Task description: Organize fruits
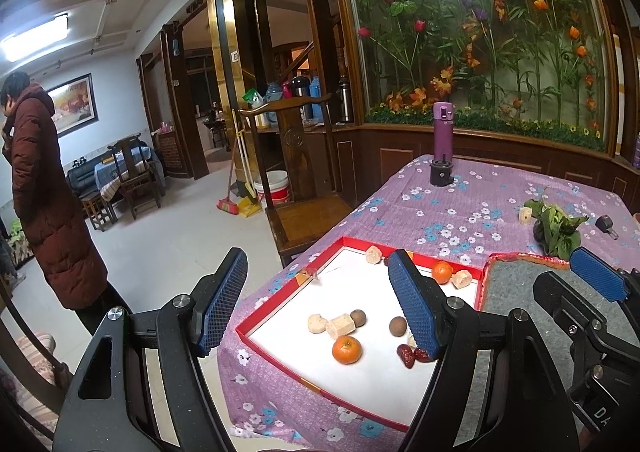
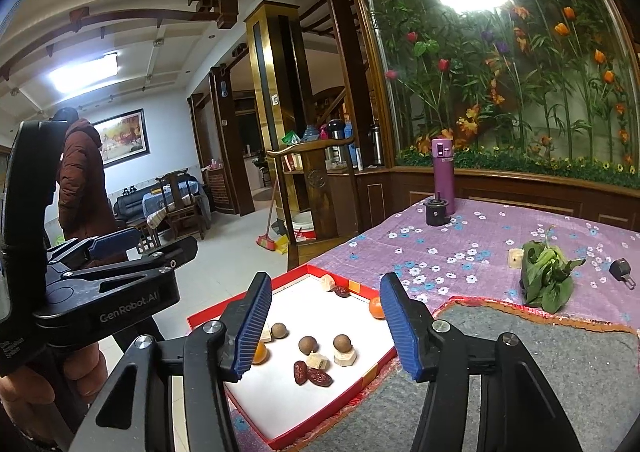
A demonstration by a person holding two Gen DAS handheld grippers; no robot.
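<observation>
Red tray [image 1: 280,306] held all fruit, largest to smallest:

- 2 tangerines [image 1: 346,349]: soft, light; grip across the middle.
- 3 longans [image 2: 308,344], mid-tray: hard, round, apt to roll.
- 3 red dates [image 2: 319,376], 2 at near edge: small, slick.

Left gripper [image 1: 316,306] gaped w/ nothing between. Right gripper [image 2: 326,326] was opening, empty.

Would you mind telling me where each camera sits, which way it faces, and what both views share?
Left wrist: on the left gripper, facing slightly down over the red tray; the right gripper shows at right.
Right wrist: on the right gripper, its empty jaws opening over the tray; the hand-held left gripper shows at left.
Shared: tray, purple bottle, leafy greens.
</observation>
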